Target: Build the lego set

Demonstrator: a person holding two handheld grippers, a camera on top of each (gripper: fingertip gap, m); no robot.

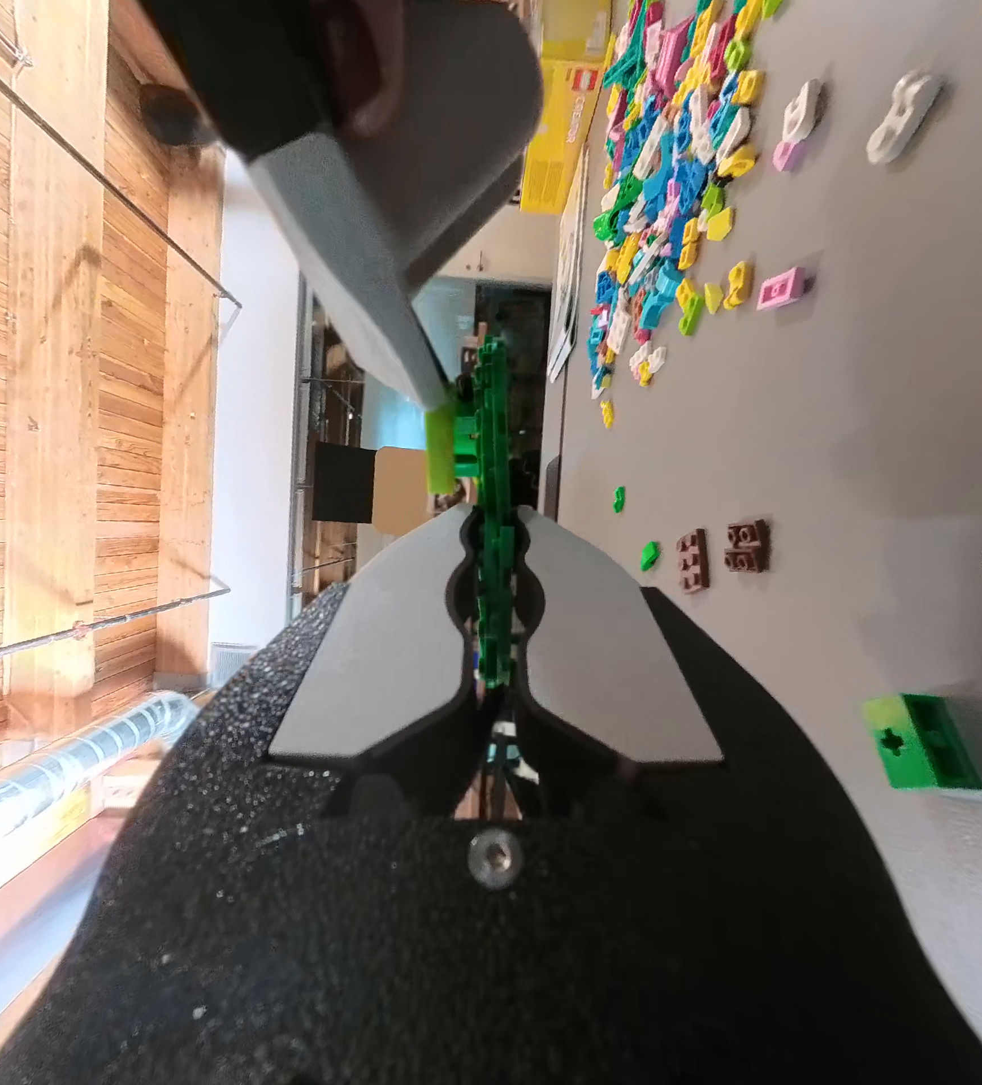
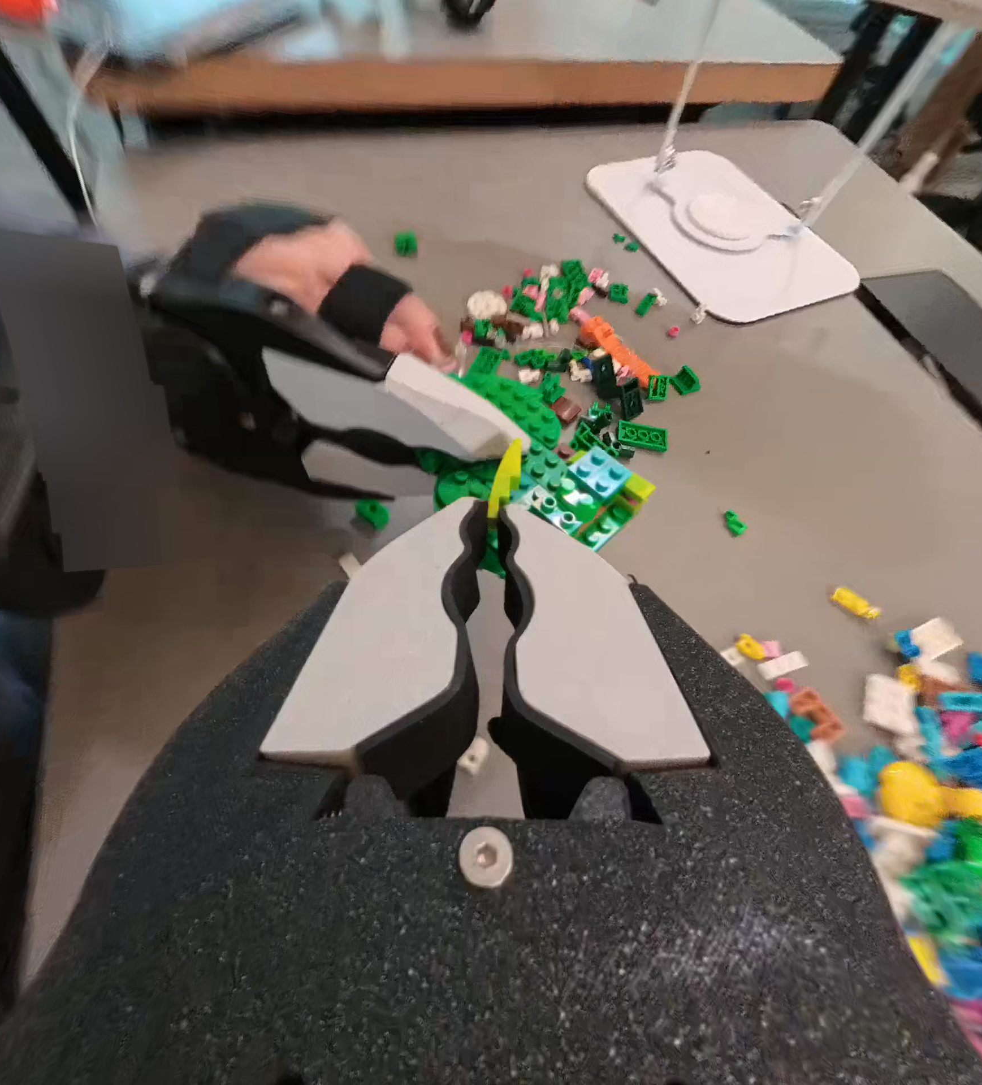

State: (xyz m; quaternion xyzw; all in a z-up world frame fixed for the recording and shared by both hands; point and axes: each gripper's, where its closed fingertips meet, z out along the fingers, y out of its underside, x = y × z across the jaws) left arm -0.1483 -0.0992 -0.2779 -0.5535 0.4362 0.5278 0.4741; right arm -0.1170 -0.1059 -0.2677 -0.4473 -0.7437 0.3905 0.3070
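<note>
1. Grey tabletop [image 2: 770, 469] carried loose bricks — a mixed-colour heap [image 1: 670, 176].
2. Left gripper [image 1: 495, 522] fingers were clamped on the green plate assembly [image 1: 491, 469], held edge-on above the tabletop.
3. Right gripper [image 2: 493, 512] fingers pinched a lime leaf piece [image 2: 505, 478] — against the assembly.

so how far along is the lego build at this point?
Early to mid. Done: a green plate assembly already carries blue and lime bricks. In hand: the left gripper is clamped on that assembly, and the right gripper pinches a thin yellow-green piece right at it. Left: a lot, with the green pile and the pastel pile loose on the table.
</note>
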